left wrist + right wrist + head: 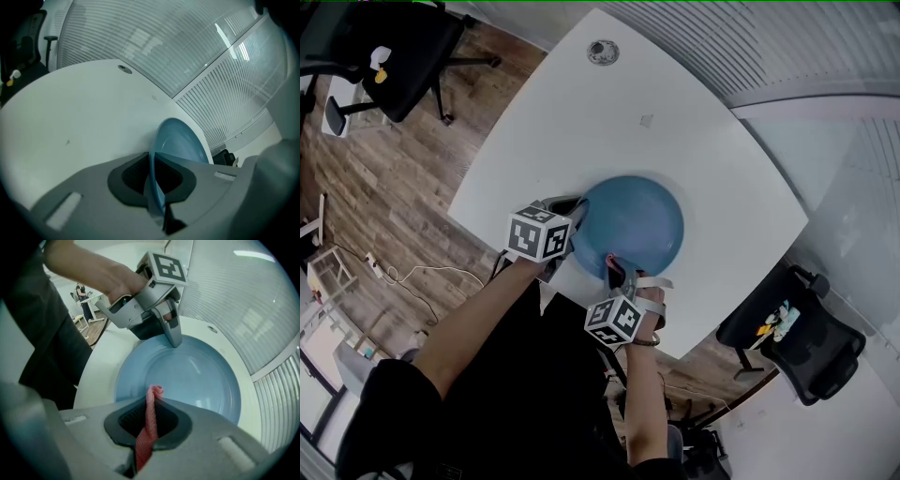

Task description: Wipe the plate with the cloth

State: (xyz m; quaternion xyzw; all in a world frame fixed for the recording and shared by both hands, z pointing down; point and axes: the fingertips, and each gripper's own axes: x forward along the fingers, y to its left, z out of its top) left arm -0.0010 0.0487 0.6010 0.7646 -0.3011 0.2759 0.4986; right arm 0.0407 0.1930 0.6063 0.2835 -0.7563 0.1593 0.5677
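A round blue plate lies on the white table. My left gripper is shut on the plate's left rim; in the left gripper view the blue plate runs edge-on between the jaws of the left gripper. My right gripper points down over the plate's near edge, shut on a pink cloth. In the right gripper view the cloth's tip sticks out over the blue plate, and the left gripper clamps the far rim.
A round cable port sits near the table's far edge. Black office chairs stand at the upper left and lower right. A ribbed glass wall runs behind the table. Cables lie on the wooden floor.
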